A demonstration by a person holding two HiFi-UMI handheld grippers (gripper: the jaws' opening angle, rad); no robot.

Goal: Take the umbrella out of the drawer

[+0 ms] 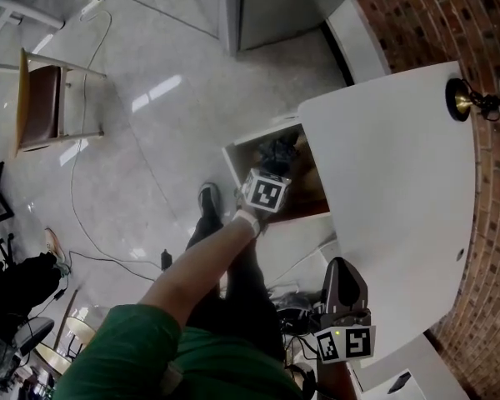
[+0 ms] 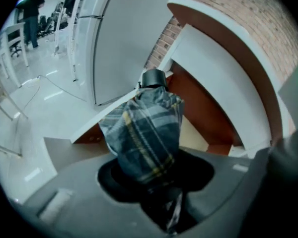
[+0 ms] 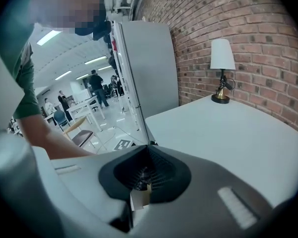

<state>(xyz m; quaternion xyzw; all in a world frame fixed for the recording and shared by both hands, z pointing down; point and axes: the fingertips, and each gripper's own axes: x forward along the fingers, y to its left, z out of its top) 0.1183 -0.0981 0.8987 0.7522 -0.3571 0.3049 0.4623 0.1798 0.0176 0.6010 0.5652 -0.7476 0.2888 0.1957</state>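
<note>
A folded plaid umbrella [image 2: 144, 133] with a black end cap stands up between the jaws of my left gripper [image 2: 154, 182], which is shut on its lower part. The head view shows that gripper [image 1: 272, 172] under its marker cube, over the open drawer [image 1: 240, 155], with the dark umbrella [image 1: 277, 151] lifted just above the brown inside. The drawer's white front [image 2: 89, 125] and brown inside lie behind the umbrella. My right gripper [image 1: 343, 286] hangs near the front edge of the white table [image 1: 383, 182], its jaws [image 3: 144, 175] shut with nothing between them.
A lamp [image 1: 475, 102] stands at the table's far right by the brick wall [image 1: 417, 15]. A grey cabinet [image 1: 267, 7] stands beyond the drawer. A wooden chair [image 1: 46, 102] and a cable lie on the floor at left. My leg and shoe [image 1: 208, 200] are beside the drawer.
</note>
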